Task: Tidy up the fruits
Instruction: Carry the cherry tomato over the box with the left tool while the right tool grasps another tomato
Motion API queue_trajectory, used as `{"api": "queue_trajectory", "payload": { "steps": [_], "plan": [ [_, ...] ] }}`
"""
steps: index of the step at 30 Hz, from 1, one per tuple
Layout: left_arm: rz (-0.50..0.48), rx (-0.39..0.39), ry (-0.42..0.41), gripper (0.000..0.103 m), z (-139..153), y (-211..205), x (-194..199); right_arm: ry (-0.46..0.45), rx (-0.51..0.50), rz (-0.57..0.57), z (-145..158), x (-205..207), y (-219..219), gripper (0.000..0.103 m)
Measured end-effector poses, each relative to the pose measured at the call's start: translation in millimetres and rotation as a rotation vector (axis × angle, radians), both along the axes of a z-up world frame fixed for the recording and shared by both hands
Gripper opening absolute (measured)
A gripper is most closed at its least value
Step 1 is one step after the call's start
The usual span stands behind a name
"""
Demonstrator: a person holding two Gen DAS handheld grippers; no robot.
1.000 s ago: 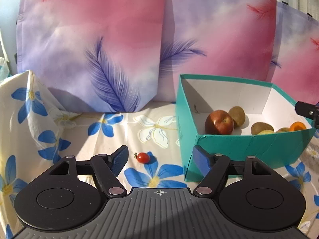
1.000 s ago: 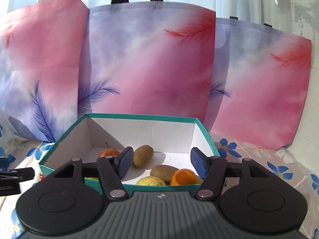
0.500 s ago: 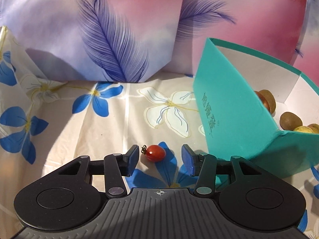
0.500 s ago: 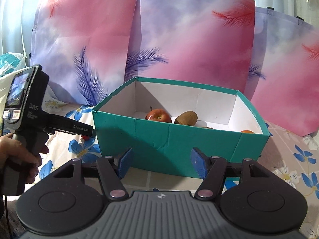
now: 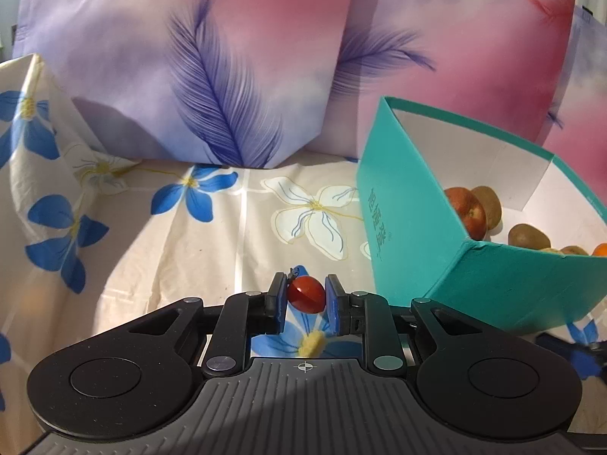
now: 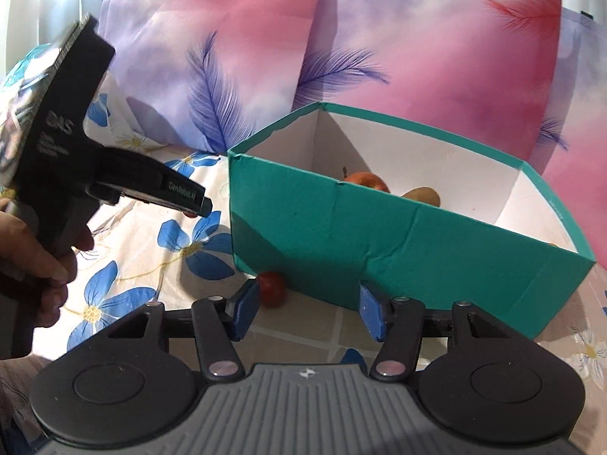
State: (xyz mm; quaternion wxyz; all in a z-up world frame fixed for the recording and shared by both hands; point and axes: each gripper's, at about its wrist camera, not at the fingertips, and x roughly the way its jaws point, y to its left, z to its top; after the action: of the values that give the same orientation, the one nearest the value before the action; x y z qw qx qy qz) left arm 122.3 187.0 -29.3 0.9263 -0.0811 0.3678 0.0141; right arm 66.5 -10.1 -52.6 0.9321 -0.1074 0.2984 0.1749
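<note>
While the left gripper has just been closing, its blue pads now pinch the cherry tomato from both sides, where half a second ago the same tomato lay loose on the cloth between wider-set fingers. It sits low over the floral cloth, just left of the teal box, so the grasp looks made but the lift not yet begun. Inside the box lie an apple, several kiwis and an orange fruit at the edge.

The right gripper has come down in front of the box's near wall, and its jaws have just been closing somewhat yet stand spread, pressing on nothing. A second small red fruit rests on the cloth against the foot of the box, just beside the left fingertip rather than squarely between the two.

For the task, one stray fruit seems secured and ready to go over the rim; the other likely needs the right gripper shifted toward it before it shuts
</note>
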Motion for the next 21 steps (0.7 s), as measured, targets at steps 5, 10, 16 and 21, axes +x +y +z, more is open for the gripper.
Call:
{"api": "queue_trajectory", "payload": {
  "steps": [5, 10, 16, 21],
  "plan": [
    [0.021, -0.008, -0.005, 0.024, 19.6, -2.8, -23.2, 0.058, -0.004, 0.048, -23.1, 17.0, 20.7, 0.040],
    [0.014, -0.003, -0.012, 0.024, 33.4, -8.5, -37.4, 0.072, 0.012, 0.075, -37.6, 27.6, 27.0, 0.023],
    [-0.032, -0.003, -0.048, 0.024, 70.1, -31.4, -49.3, 0.021, 0.057, 0.034, -12.1, 11.4, 3.1, 0.022],
    [-0.104, 0.029, -0.073, 0.025, 104.7, -79.5, -30.0, -0.103, 0.069, -0.071, 49.4, -13.9, -38.6, 0.023]
  ]
}}
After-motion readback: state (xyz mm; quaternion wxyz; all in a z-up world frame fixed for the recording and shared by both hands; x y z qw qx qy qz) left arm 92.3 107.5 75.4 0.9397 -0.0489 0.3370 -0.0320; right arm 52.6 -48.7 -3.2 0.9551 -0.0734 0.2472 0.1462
